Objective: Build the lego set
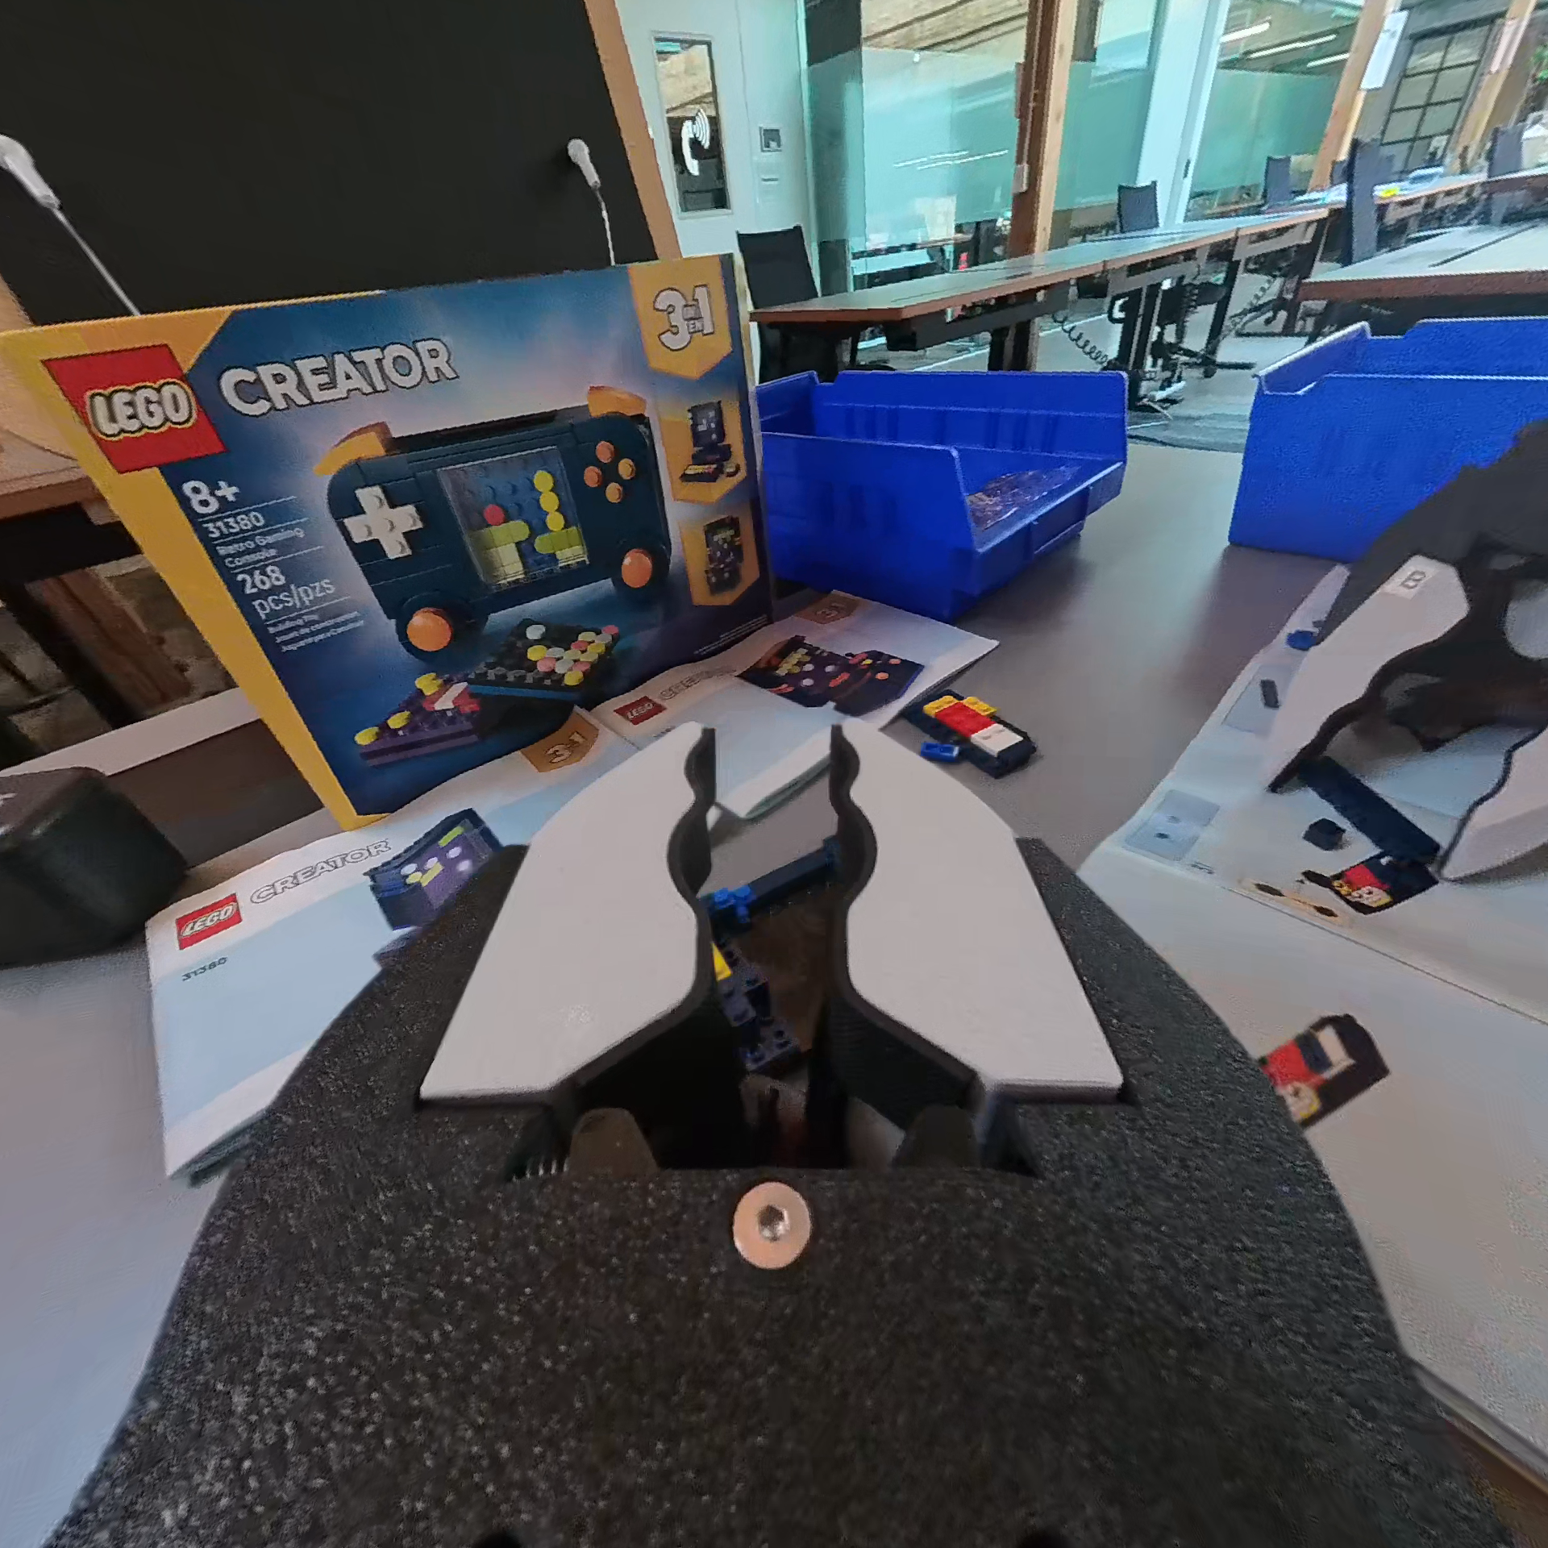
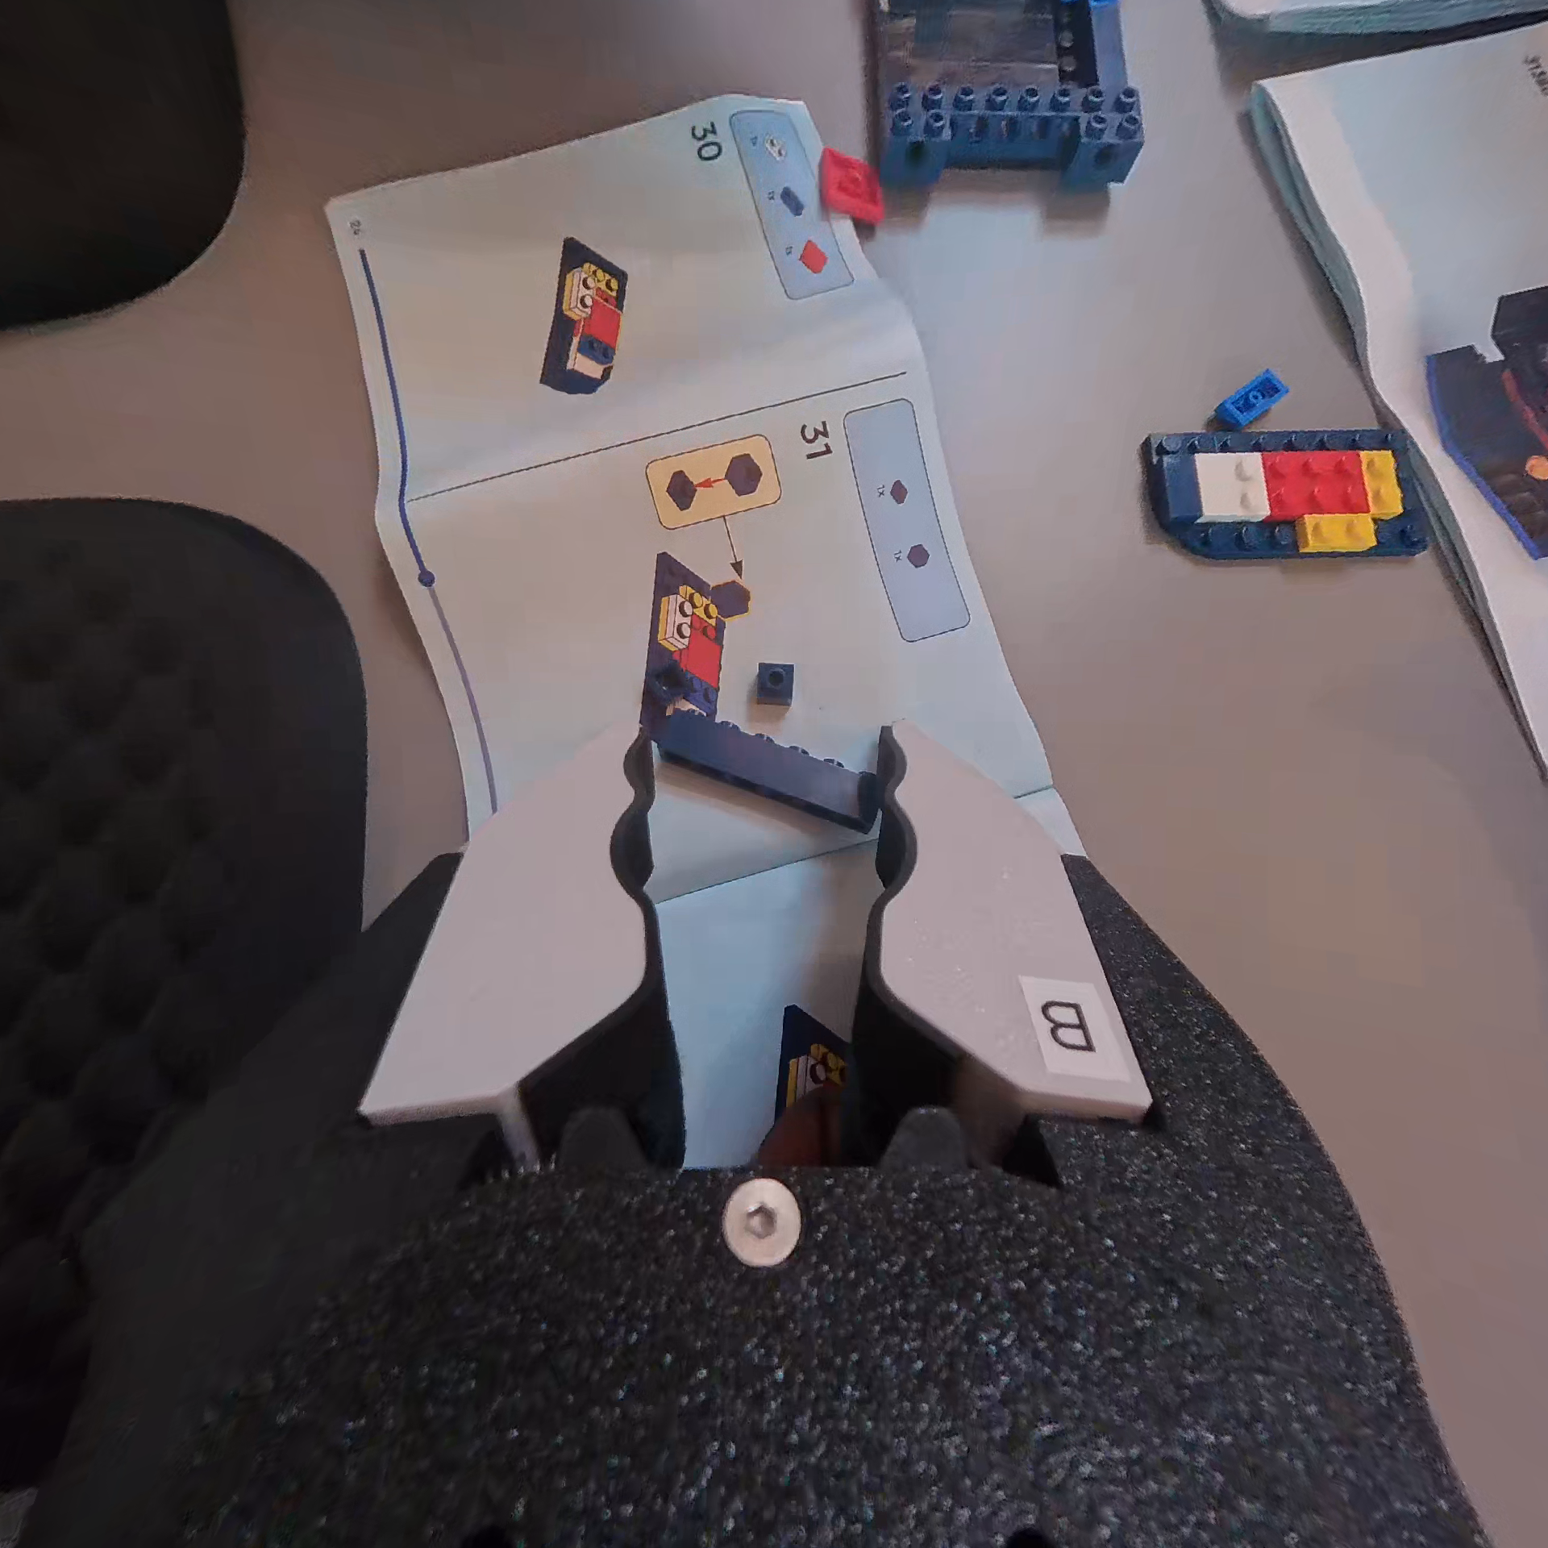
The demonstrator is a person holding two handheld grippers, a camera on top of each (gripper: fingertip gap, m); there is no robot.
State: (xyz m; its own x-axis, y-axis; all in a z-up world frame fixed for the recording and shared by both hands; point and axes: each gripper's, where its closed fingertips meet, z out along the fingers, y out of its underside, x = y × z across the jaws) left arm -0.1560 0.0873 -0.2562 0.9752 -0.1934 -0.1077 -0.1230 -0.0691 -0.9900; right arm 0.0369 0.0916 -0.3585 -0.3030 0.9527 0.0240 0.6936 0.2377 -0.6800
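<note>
Right claw (image 2: 762, 737): fingers wide apart, tips low over a curled instruction sheet (image 2: 544, 503) on the grey table (image 2: 1089, 670). A long dark blue brick (image 2: 766, 775) lies flat on the sheet right between the two tips. Its long axis runs crosswise to the fingers but skewed. The left end sits farther out, by the left tip. The right end sits nearer in, at or against the right pad (image 2: 890, 779). No squeeze is visible, so it reads as lying loose.

A small dark square piece (image 2: 775, 680) sits on the sheet just beyond the brick, apart from it. A plate with white, red and yellow bricks (image 2: 1282, 490) lies well off to the right, with a small blue piece (image 2: 1252, 395) just beside it.

Left claw (image 1: 771, 737): tips stand a little apart with only table and a booklet (image 1: 754, 779) showing between them. Farther back in the gap a blue brick frame (image 1: 754, 900) shows. Can't tell whether the pads press on it or it just lies underneath. The right wrist view puts that frame (image 2: 1013, 126) far ahead of the right claw, with a red tile (image 2: 852, 183) beside it.

The long brick is far nearer the right claw.
</note>
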